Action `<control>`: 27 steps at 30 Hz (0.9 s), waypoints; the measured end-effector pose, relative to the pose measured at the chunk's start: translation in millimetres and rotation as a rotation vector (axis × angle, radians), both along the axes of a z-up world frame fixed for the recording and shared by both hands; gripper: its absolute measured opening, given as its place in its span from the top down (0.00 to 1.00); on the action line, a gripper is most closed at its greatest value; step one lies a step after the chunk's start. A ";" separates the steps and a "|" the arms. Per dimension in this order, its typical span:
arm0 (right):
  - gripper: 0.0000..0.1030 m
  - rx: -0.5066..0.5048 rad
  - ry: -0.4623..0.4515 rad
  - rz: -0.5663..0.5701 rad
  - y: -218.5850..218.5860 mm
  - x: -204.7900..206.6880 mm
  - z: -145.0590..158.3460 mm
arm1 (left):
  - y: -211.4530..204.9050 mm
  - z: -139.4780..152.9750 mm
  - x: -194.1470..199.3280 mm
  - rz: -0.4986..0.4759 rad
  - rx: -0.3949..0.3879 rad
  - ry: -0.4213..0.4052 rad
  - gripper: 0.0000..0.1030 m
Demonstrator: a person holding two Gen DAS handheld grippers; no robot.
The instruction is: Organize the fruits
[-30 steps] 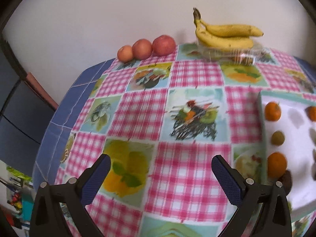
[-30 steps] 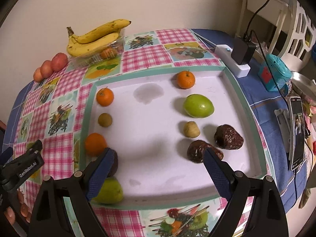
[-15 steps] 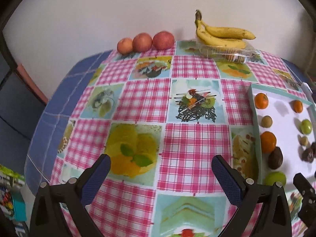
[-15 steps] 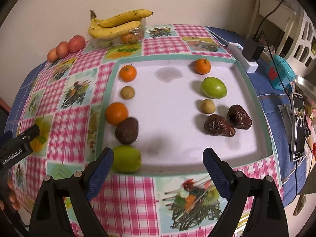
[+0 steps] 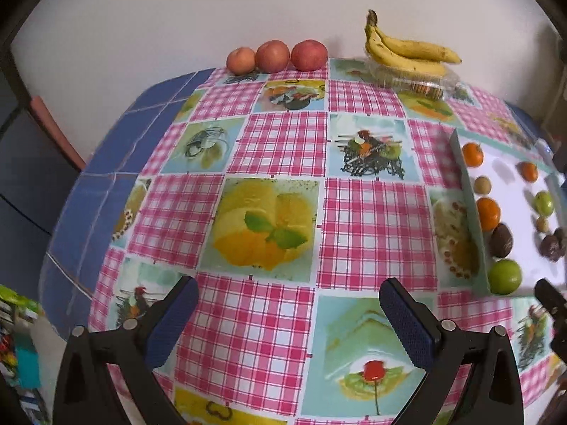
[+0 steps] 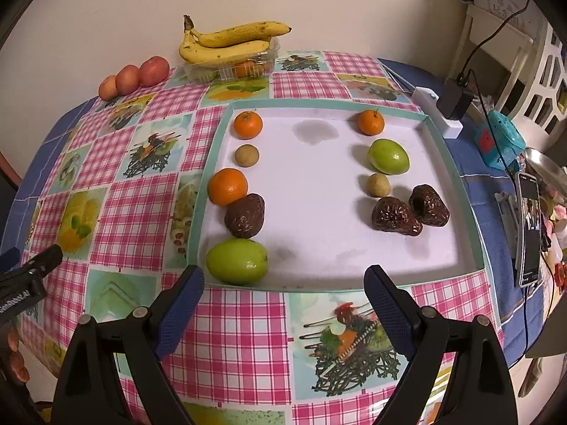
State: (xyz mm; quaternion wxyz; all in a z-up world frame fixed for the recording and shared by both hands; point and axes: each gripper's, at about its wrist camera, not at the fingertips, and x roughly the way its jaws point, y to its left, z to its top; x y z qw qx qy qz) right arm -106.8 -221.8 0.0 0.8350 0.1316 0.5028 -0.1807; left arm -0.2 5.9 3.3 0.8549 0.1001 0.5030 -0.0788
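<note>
Item: fruit-sorting station, checked cloth over the desk (image 6: 248, 326).

Left tool (image 5: 287, 315): pads spread wide, nothing between them; hangs over bare cloth. Its tip also shows at the left edge of the right wrist view.

Right tool (image 6: 283, 294): pads spread wide, empty; hangs just short of the near rim of the tray (image 6: 354, 283).

Contents of tray, column ahead-left of the right tool, nearest first:
- green fruit (image 6: 236, 261), just beyond the left pad, close against the near rim
- dark wrinkled fruit (image 6: 245, 215), touching or nearly touching the next
- large orange (image 6: 227, 186)
- small tan fruit (image 6: 246, 155)
- small orange (image 6: 248, 125)

Column ahead-right, nearest first:
- two dark wrinkled fruits (image 6: 395, 216), side by side, touching
- small tan fruit (image 6: 378, 185)
- green fruit (image 6: 388, 157)
- small orange (image 6: 370, 122)

Outside the tray, far ahead against the wall: bananas (image 6: 226, 40) on a clear box; three red-orange fruits (image 6: 134, 77) in a row, to the left.

Step in hand, as judged: between picks, both tools unloaded, kinds mixed within each column.

Next move, as judged: choose one fruit. The near green one sits against the rim, so the pads would need to come down over the rim and straddle it; round fruit may roll if nudged.
</note>
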 end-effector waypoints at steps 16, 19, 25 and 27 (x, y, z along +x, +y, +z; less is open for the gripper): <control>0.11 0.012 0.004 -0.004 -1.5 2.3 -1.8 | -0.3 -3.8 0.6 -0.007 0.013 0.020 0.00; 0.11 0.012 0.004 -0.004 -1.6 2.4 -1.9 | -1.2 -4.5 0.1 -0.012 0.008 0.027 0.00; 0.11 0.010 0.004 -0.002 -1.2 2.5 -1.8 | -4.7 -5.2 -0.6 -0.029 0.008 0.031 0.00; 0.11 0.008 0.004 -0.001 -1.0 2.6 -1.3 | -5.4 -5.2 -1.1 -0.033 0.008 0.030 0.00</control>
